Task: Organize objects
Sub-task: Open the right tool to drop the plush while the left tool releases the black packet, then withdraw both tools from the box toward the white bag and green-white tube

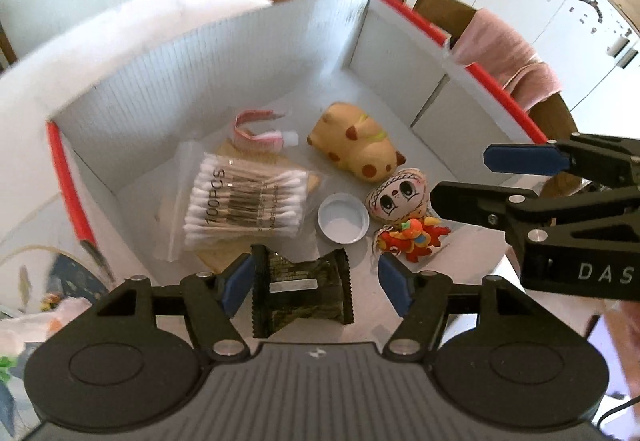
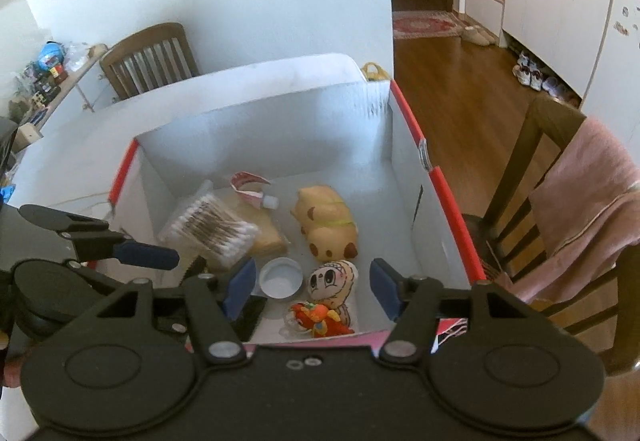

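Note:
A white box with red rims (image 1: pixel 180 81) (image 2: pixel 452 209) holds a bag of cotton swabs (image 1: pixel 244 205) (image 2: pixel 216 231), a pink tube (image 1: pixel 260 133), a yellow spotted plush animal (image 1: pixel 356 149) (image 2: pixel 326 221), a white cap (image 1: pixel 343 217) (image 2: pixel 281 277), a doll-face plush (image 1: pixel 396 199) (image 2: pixel 332 279) and a red dragon charm (image 1: pixel 412 237) (image 2: pixel 316 319). My left gripper (image 1: pixel 315 288) stands open above a black snack packet (image 1: pixel 302 291) lying on the box floor. My right gripper (image 2: pixel 312 287) (image 1: pixel 460 177) hangs open over the doll-face plush, holding nothing.
The box sits on a white table (image 2: pixel 80 145). A wooden chair draped with a pink towel (image 2: pixel 580 209) (image 1: pixel 508 57) stands by the box's right side. Another wooden chair (image 2: pixel 152 57) is behind the table. A cluttered shelf (image 2: pixel 44 73) lies far left.

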Demonstrator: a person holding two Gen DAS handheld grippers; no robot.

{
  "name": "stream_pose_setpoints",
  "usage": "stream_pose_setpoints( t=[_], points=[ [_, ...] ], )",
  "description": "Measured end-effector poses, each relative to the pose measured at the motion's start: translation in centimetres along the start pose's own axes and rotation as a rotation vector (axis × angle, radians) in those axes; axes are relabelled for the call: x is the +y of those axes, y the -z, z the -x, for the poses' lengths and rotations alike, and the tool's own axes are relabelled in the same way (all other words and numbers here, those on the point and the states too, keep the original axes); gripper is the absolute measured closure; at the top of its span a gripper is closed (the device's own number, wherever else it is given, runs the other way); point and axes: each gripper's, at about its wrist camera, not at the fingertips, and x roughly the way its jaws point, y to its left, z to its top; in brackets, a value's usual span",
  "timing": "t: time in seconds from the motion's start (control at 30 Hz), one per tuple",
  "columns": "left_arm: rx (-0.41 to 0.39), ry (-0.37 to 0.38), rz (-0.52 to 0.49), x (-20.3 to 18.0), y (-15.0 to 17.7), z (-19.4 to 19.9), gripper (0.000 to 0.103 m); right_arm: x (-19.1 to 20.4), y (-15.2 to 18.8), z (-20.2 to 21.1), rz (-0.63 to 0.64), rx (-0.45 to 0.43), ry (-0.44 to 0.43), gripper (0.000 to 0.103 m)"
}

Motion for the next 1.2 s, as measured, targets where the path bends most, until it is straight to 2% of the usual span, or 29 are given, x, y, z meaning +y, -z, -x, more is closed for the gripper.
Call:
stream_pose_setpoints(
  t=[0.13, 0.47, 0.53, 0.87, 1.2],
  points=[
    [-0.065, 0.007, -0.008, -0.2, 0.6, 2.4, 0.036, 0.5, 0.0, 1.7, -0.015, -0.027, -0.017, 0.038],
    [-0.184, 0.036, 0.068, 0.9, 2.0, 6.7, 0.035, 2.8, 0.6, 5.2, -0.014, -0.095, -0.05, 0.028],
    [-0.203, 0.051, 0.076, 1.5, 2.7, 7.6, 0.03, 3.5, 0.8, 5.7, -0.007, -0.116, -0.039, 0.026],
    [-0.289, 0.076, 0.091, 5.1, 6.5, 11.9, 0.025, 7.5, 2.3, 7.1, 0.021, -0.17, 0.005, 0.015],
    [-0.352, 0.014, 0.034, 8.6, 10.7, 15.2, 0.018, 11.5, 3.4, 7.2, -0.01, -0.202, -0.032, 0.002]
  ],
)
